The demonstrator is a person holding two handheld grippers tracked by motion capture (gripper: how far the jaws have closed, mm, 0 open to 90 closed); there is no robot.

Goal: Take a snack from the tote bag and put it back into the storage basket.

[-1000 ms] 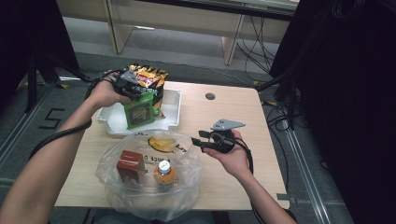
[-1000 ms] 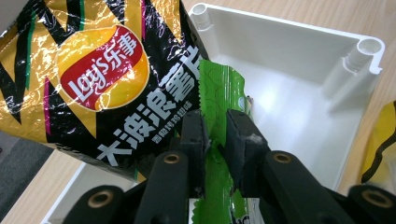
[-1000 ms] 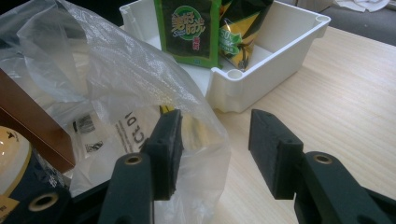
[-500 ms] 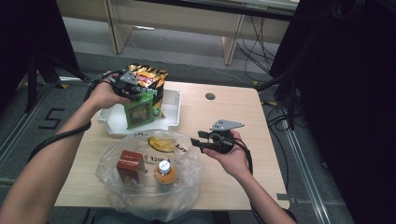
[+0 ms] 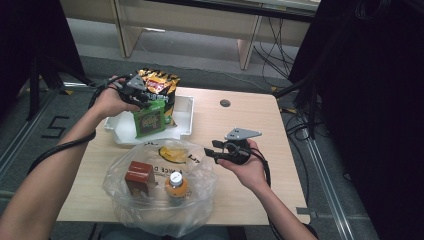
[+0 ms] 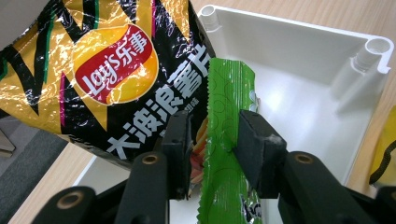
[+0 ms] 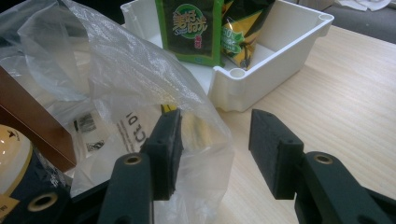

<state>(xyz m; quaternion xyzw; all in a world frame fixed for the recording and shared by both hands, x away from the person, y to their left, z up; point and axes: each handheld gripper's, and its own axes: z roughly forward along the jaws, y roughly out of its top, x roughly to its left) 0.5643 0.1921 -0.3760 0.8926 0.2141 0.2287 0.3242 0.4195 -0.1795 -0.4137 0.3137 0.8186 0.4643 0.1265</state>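
Pale wooden desk [image 5: 260, 125] stands on a grey floor, with dark curtains at the sides and a wooden bench behind. Nearest the person, a clear plastic bag [image 5: 160, 200] lies open on the desk holding three things: one brown box [image 5: 138, 176], one small bottle with a white cap [image 5: 175, 183] and one yellow packet [image 5: 172, 154] at its far edge.

Just right of the bag, the right gripper [image 5: 214, 151] hovers above the desk. Both hands sit where they were a second ago. In the right gripper view its jaws stand apart with nothing pressed between them; the left one lies against the bag's thin film [image 7: 140, 93], the right one over bare wood.

Farther off is one white tray [image 5: 186, 116] holding two upright snack packs: a green packet [image 5: 149, 120] in front and a black-and-gold crisp bag [image 5: 159, 82] behind it. The left gripper [image 5: 145, 98] is at the top of the green packet. Since the earlier frame its jaws have just been opening. In the left gripper view the green packet [image 6: 226, 140] stands between the jaws: the right one touches its edge, the left one stands off it beside the crisp bag [image 6: 107, 70], so the packet is no longer squeezed.
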